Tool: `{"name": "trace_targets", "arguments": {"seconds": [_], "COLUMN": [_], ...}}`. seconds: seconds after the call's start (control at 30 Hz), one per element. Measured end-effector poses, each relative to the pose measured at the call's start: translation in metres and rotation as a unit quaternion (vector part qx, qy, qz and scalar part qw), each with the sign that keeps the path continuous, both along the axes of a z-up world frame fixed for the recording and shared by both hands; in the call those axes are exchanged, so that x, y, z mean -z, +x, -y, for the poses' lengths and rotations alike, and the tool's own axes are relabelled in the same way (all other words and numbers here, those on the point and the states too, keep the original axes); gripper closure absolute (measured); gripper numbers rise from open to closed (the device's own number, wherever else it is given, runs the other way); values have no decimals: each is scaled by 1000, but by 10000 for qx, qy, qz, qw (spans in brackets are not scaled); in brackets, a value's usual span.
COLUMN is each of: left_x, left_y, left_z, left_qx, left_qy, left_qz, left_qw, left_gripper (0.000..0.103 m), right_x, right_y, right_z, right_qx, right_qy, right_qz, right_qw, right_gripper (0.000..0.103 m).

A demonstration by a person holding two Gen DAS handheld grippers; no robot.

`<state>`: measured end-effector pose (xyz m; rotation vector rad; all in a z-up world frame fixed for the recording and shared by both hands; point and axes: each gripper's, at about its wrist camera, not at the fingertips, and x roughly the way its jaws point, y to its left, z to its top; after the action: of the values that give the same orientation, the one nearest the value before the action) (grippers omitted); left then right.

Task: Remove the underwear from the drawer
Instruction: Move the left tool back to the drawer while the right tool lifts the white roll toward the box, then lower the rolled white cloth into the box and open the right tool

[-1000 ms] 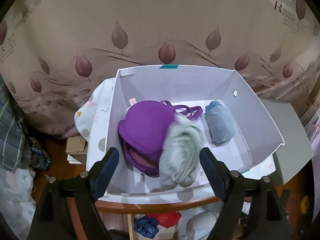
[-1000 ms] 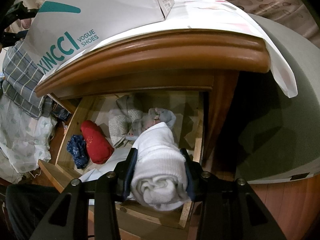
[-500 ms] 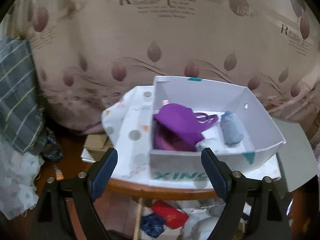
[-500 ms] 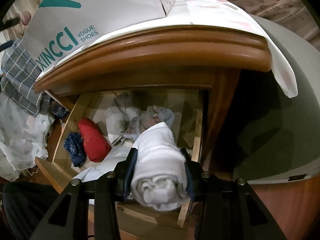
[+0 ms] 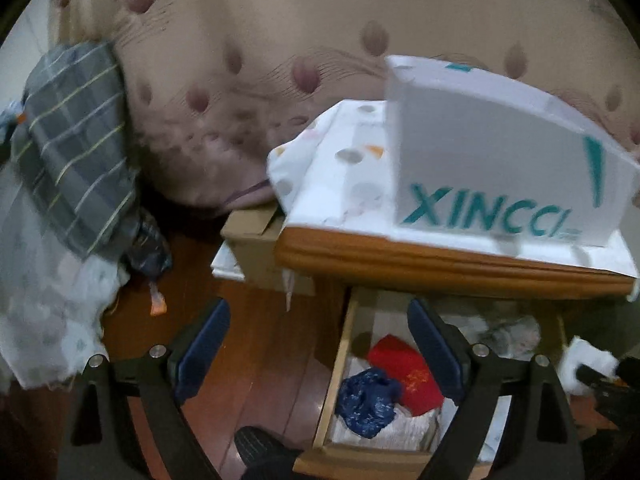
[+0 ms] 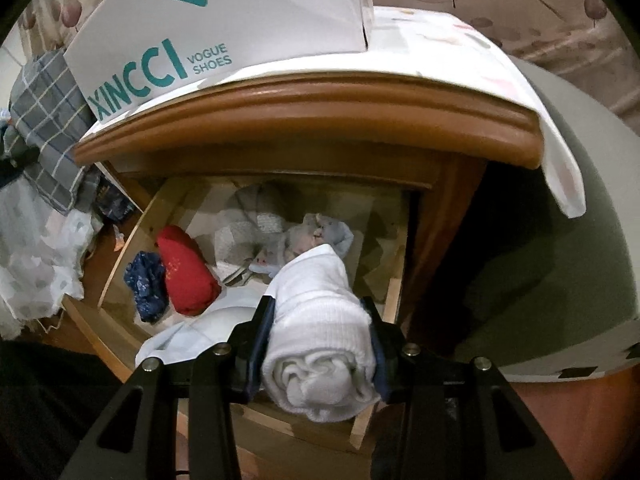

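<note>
Right gripper (image 6: 320, 344) pinches a rolled white bundle (image 6: 320, 332), pads pressed into both its sides, hanging just over the front right corner of the open drawer (image 6: 120, 240). Left gripper (image 5: 320, 352) empty, jaws opening wide, nothing between them; it points down at the floor and the drawer's left edge.

Remaining underwear in the drawer: a red roll (image 5: 408, 376) beside a dark blue patterned bundle (image 5: 368, 404) at the left, grey and pale pieces (image 6: 280, 232) tumbled toward the back.

Risks, as I judge them:
- White bundle is soft and rolled; the loose end nearest the camera could unroll or slip out if the pinch eases before it is over the shoe box (image 6: 224, 28).
- Lifting it to the box means clearing the overhanging wooden tabletop edge (image 6: 320, 120); a straight rise from here could knock the bundle against it.
- Left jaws straddle the drawer's side wall; coming down like this, one finger could land outside the drawer or catch the wood.
- Red and blue pieces lie touching; a wide grab may take both or drag one half out.

Around: spotted cloth (image 5: 340, 168) under the box, plaid fabric (image 5: 76, 140) heaped left, small cardboard carton (image 5: 256, 248) by the table leg.
</note>
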<state>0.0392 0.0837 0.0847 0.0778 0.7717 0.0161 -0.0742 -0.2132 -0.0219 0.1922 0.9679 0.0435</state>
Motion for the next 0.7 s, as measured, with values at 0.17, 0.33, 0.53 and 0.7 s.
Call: {"name": "trace_targets", "arguments": {"seconds": [0.17,0.33,0.53,0.7], "left_x": [33,42,44,41], "left_y": [1,7,6,5], "left_z": [-16,-27,-32,-41], "left_qx": [-430,-449,-594,-835], "left_qy": [-208,-341,-493,-386], "left_qz": [-58,-304,-411,-356], "left_qw": [9988,9979,9962,9951], "left_gripper": [15,14,14,14], "right_x": [-13,-30,-70,-131], "right_y": [-7,-15,-19,-18], "right_z": [6,6,-5,-11], "right_qx": [152,151,-87,-260], "right_qy": [85,110,-83,-280], "right_qz": [66,58,245,765], "right_qw": [9998,9998,9996,9963], "right_gripper": [61,61,61,61]}}
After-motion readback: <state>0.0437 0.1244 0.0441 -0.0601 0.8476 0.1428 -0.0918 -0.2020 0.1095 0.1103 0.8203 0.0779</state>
